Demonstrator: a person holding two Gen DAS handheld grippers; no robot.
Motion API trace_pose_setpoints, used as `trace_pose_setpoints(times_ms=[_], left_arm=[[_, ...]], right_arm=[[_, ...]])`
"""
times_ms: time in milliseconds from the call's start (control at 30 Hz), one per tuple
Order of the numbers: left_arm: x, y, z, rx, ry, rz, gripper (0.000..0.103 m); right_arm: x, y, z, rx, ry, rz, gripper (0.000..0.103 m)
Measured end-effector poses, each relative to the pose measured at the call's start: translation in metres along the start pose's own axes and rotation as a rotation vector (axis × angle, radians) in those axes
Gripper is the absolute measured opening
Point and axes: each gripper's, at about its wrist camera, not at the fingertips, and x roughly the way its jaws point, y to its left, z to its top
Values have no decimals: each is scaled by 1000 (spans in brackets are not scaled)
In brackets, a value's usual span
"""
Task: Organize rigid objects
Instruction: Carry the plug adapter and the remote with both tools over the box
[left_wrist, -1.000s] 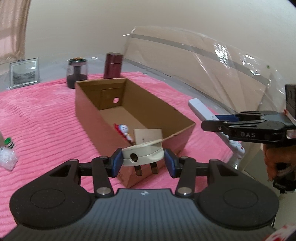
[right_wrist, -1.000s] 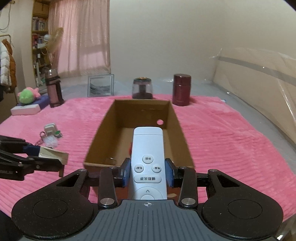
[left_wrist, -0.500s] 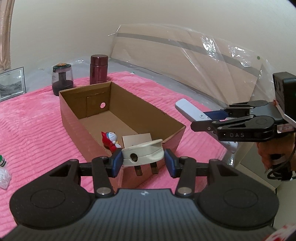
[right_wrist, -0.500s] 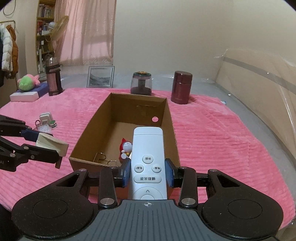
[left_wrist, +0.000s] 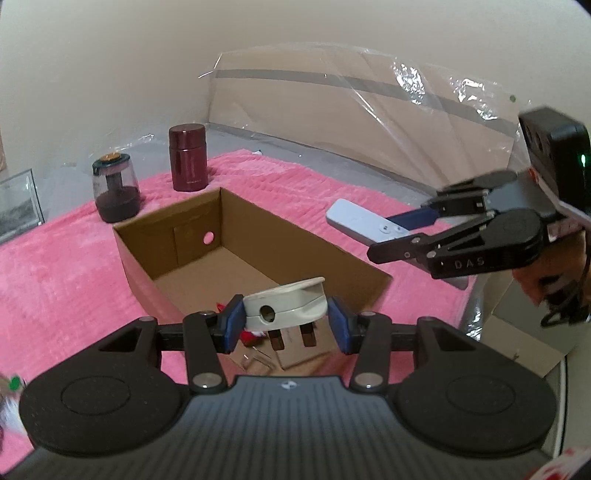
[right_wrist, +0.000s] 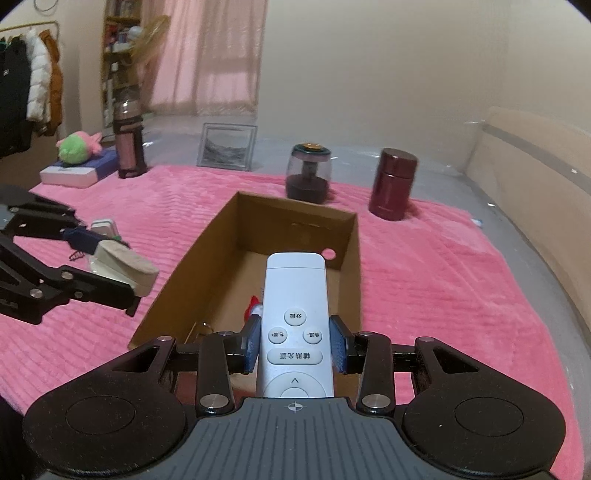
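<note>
I am looking over a pink ribbed blanket (right_wrist: 424, 266) with an open cardboard box (left_wrist: 354, 258) sitting on it, its long axis running away from me. Beyond the box's far end, a maroon canister (right_wrist: 393, 188) and a dark-based clear jar (right_wrist: 308, 173) are standing side by side, apart from the box. My right gripper (right_wrist: 294, 345) is clenching a white remote control (right_wrist: 295, 317) by its long sides, buttons facing up, its far end reaching out above the box's near half. My left gripper (left_wrist: 285, 323) is hanging over the box's near end, its blue pads (left_wrist: 233, 323) pressing on a white three-pin plug adapter (left_wrist: 286, 306), prongs pointing down. A small red-and-white figurine (right_wrist: 255, 304) is lying on the box floor, mostly hidden behind the remote.
</note>
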Motion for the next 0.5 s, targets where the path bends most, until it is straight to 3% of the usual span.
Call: trace_pose_setpoints(times_ms=[267, 500], left_arm=[[53, 26, 39, 121, 83, 20, 43], [106, 56, 51, 181, 180, 36, 43]], right_arm=[[56, -16, 48, -51, 96, 85, 35], [119, -27, 60, -114, 180, 77, 36]])
